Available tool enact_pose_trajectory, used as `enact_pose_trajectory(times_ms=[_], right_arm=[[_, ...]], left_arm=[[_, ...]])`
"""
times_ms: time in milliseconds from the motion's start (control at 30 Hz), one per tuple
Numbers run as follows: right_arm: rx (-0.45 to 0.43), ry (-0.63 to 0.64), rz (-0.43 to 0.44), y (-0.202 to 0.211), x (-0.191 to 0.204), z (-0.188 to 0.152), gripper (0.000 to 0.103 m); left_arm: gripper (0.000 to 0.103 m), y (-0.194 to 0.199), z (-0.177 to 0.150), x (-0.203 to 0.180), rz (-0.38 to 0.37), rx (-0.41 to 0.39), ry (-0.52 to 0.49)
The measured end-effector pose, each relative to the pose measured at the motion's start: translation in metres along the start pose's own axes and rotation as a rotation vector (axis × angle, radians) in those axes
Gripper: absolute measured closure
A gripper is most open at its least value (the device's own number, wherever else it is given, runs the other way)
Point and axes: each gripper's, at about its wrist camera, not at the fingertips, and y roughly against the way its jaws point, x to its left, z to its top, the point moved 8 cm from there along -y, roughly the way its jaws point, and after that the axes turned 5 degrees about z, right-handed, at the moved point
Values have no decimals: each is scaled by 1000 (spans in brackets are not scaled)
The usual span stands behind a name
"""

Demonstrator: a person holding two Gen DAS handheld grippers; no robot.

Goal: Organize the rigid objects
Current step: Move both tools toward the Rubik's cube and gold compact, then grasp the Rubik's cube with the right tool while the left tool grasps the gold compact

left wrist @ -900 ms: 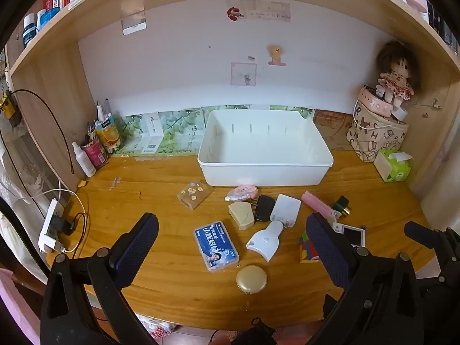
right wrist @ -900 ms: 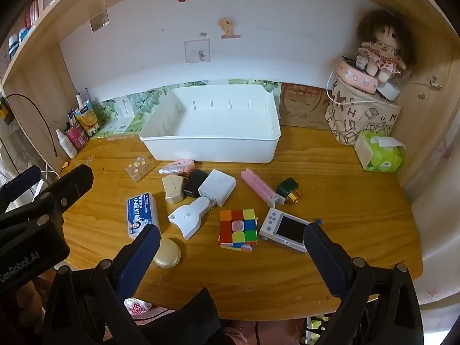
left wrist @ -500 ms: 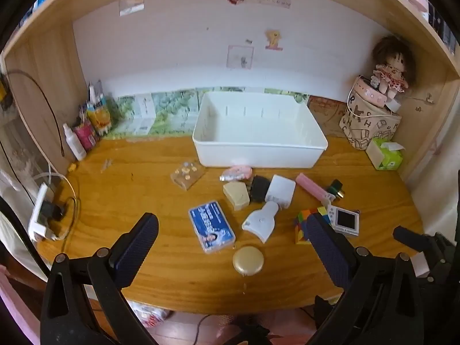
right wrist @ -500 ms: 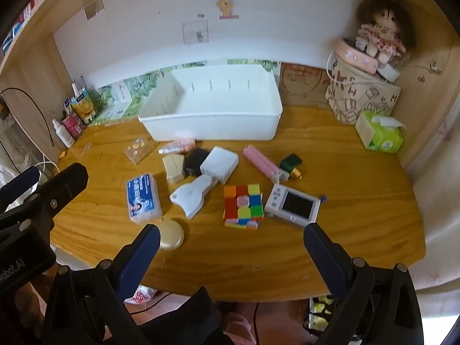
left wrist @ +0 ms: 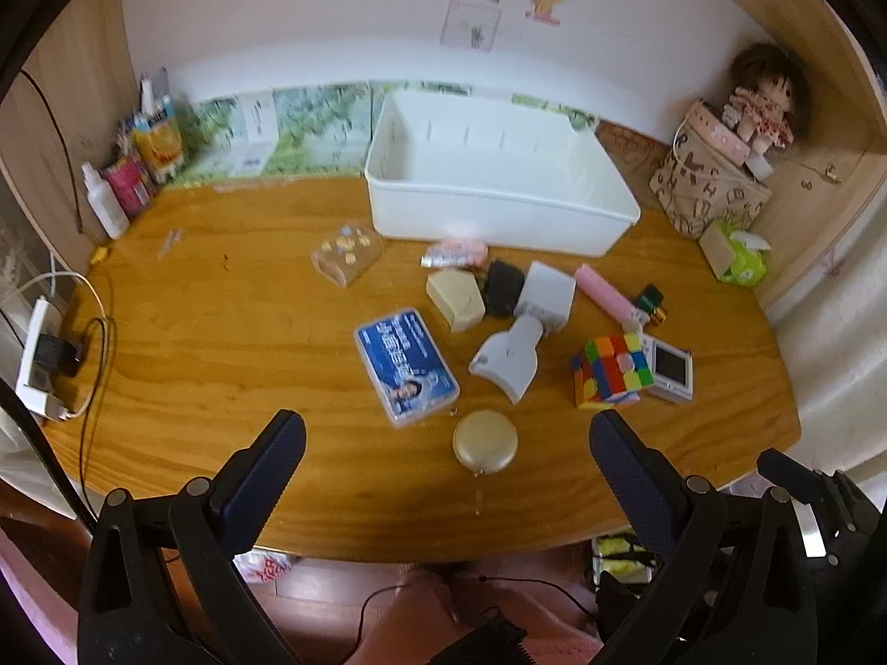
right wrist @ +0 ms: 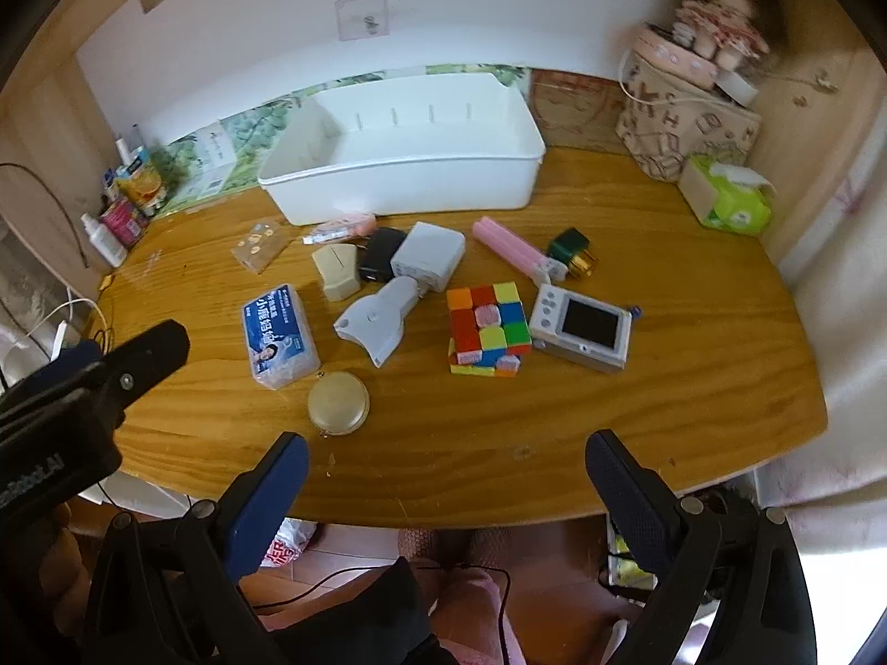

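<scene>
Both my tongs hang released over the desk's near edge — round gold compact (left wrist: 485,439) just ahead of my left gripper (left wrist: 443,463), Rubik's cube (right wrist: 487,328) beyond my right gripper (right wrist: 446,471).

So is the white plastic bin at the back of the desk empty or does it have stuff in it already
Empty. The white plastic bin shows only bare floor and walls in both views; the small items all lie outside on the wooden desk.

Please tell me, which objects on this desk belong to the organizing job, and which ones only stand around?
For the job: white bin, Rubik's cube, blue box, round gold compact, small game device, pink tube, white charger.

Just standing around: doll, tissue pack, bottles.
</scene>
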Motion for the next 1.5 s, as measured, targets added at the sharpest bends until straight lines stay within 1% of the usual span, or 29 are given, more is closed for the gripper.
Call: enact_pose_trajectory(times_ms=[67, 133, 167, 367, 467, 633, 800, 967, 1033, 1100, 1267, 1367, 1500], right_arm=[[10, -12, -6, -1, 0, -4, 3], [16, -26, -13, -1, -1, -7, 3], [20, -40, -17, -2, -3, -7, 5], [45, -65, -18, -8, -5, -7, 7], [64, -71, -17, -14, -8, -5, 7], [101, -74, -8, -29, -17, 2, 7], [162, -74, 23, -52, -32, 13, 7], [231, -69, 72, -77, -48, 26, 7], [255, -66, 91, -85, -52, 30, 7], [288, -60, 109, -95, -57, 34, 12], [361, -38, 148, -116, -65, 43, 12], [402, -23, 162, -127, -68, 47, 17], [452, -2, 188, -141, -68, 50, 19]], left_arm=[[1, -7, -4, 1, -10, 27, -3], [1, -19, -10, 2, -12, 85, -12], [1, -23, -12, 2, -17, 110, -13], [1, -41, -18, 1, -23, 192, -10], [1, -53, -22, -1, -21, 254, -11], [1, -73, -27, -5, -10, 341, 24], [1, -92, -27, -18, 32, 405, 32], [1, -113, -29, -32, 75, 479, 36], [2, -121, -30, -36, 85, 509, 53], [2, -128, -31, -37, 95, 530, 76], [2, -147, -36, -38, 125, 588, 135], [5, -156, -43, -37, 137, 621, 175], [6, -170, -51, -33, 163, 664, 231]])
